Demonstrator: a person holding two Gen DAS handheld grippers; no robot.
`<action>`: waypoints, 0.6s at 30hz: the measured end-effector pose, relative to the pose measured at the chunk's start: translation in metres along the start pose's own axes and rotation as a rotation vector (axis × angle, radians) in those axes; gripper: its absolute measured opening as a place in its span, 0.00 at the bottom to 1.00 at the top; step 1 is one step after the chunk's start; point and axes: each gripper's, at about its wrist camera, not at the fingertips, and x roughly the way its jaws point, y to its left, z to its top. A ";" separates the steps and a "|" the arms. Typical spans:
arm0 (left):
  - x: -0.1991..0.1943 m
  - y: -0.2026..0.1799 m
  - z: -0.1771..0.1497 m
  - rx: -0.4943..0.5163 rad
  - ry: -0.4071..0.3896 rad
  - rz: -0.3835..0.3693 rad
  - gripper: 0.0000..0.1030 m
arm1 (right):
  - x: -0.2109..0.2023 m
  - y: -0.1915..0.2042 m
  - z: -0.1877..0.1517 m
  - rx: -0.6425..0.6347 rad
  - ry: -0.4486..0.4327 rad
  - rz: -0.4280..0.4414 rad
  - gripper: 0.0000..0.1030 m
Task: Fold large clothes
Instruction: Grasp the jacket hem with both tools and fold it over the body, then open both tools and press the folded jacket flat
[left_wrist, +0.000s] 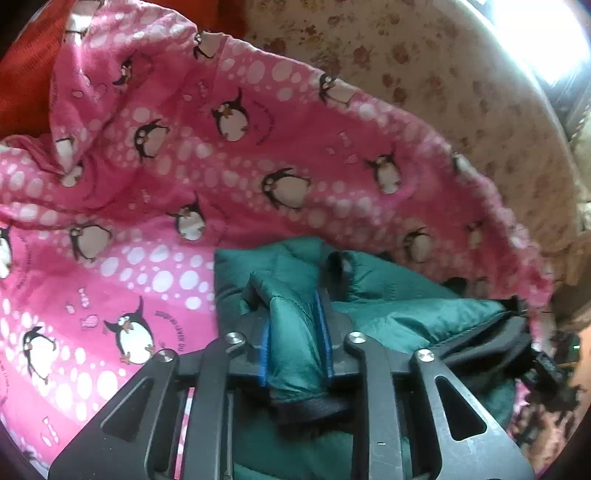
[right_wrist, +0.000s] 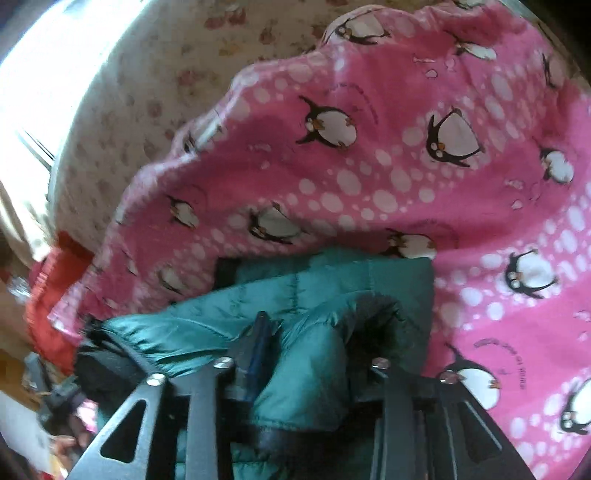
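While the green quilted jacket is laid on the pink penguin-print blanket, a bunched fold of it is clamped between the blue pads of the left gripper. Another fold is pinched by the right gripper. A floral sheet is seen beyond the blanket.

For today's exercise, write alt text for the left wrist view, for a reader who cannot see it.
The left tool has a fold of a teal padded jacket between its blue-edged fingers. The jacket lies on a pink penguin-print blanket over a floral sheet.
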 end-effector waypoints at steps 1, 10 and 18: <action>-0.005 0.003 0.003 -0.010 0.007 -0.043 0.27 | -0.006 0.000 0.001 -0.002 -0.007 0.014 0.40; -0.063 0.006 0.005 -0.030 -0.134 -0.091 0.77 | -0.073 0.039 0.002 -0.123 -0.166 -0.022 0.81; -0.036 -0.032 -0.012 0.085 -0.080 0.017 0.77 | -0.027 0.111 -0.017 -0.354 -0.036 -0.047 0.81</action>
